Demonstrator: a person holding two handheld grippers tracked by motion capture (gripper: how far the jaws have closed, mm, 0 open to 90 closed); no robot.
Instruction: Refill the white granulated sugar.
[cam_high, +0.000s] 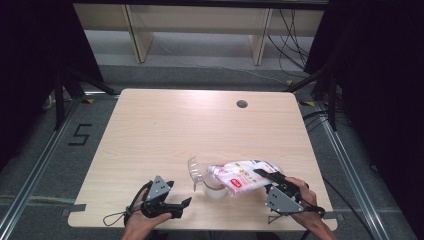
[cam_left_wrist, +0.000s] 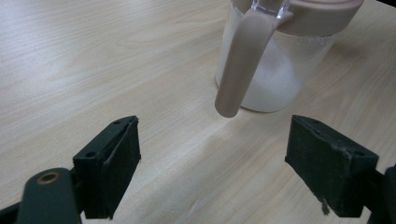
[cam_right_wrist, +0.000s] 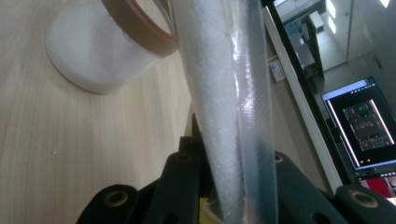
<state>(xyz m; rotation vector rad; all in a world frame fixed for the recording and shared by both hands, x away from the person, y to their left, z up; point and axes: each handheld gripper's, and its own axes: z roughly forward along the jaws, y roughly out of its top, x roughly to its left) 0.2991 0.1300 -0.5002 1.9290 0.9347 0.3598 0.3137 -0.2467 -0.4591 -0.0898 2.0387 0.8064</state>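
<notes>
The right gripper (cam_high: 264, 176) had its jaws clamped tight on the tail end of a plastic bag (cam_high: 242, 175) of white granules, and the bag lay tilted, its long axis running from the gripper at the person's right down and leftward to its mouth, which sat over the open top of the jar (cam_high: 212, 187). In the right gripper view the bag (cam_right_wrist: 229, 107) rose straight out of the closed jaws toward the jar's brown rim (cam_right_wrist: 140, 32), with white grains already lying in the jar's bottom (sugar or salt, hard to say which). The jar stood near the table's (cam_high: 165, 130) front edge, between the two hands, its clear hinged lid (cam_high: 194, 170) flipped back on the left side. The left gripper (cam_high: 182, 206) waited to the jar's left with jaws wide apart and nothing between them; in its own view the jar (cam_left_wrist: 271, 70) and its hanging brown handle (cam_left_wrist: 240, 65) stood just ahead of the pads (cam_left_wrist: 116, 163). That left hand was the nearer one to steady the jar. Nothing else on the table stood in the way of the pour.
</notes>
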